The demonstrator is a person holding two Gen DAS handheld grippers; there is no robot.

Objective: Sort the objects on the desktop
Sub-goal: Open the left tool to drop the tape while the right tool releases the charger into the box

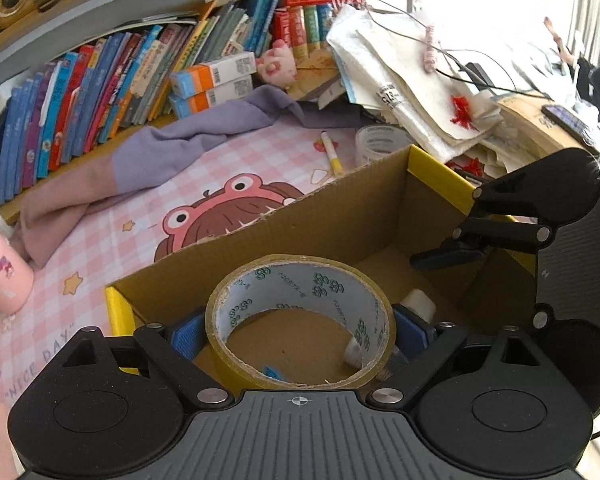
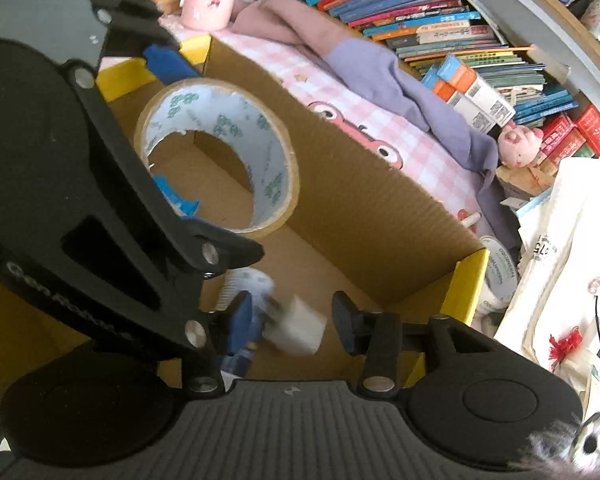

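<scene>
Tape roll point(image 1: 300, 320) is clamped between the left gripper's point(image 1: 300, 330) blue pads, held low inside the cardboard box point(image 1: 340, 216), so I'd guess it's about to be dropped in there. It's a wide brownish packing roll with a white printed liner inside, and the pads pinch it across its outer sides, which keeps the ring upright-ish and easy to let go.

The right gripper point(image 2: 290, 320) hangs in the same box just beside it. Its jaws stand apart, and a small white blocky thing point(image 2: 300, 330), blurred, sits between them without the pads pressing on it. Looks released to me, but I can't tell what it is. There's something pale and ribbed point(image 2: 240, 280) next to it too, also too smeared to name.

The box is plain corrugated board with yellow edging at the corners, its top edge torn rough. Past it, on the pink checked mat point(image 1: 100, 248), lie a yellow pen point(image 1: 334, 156) and a clear tape roll point(image 1: 376, 142), still waiting. A soft purple cloth point(image 1: 180, 140) is bunched behind, then a row of books point(image 1: 100, 88).
</scene>
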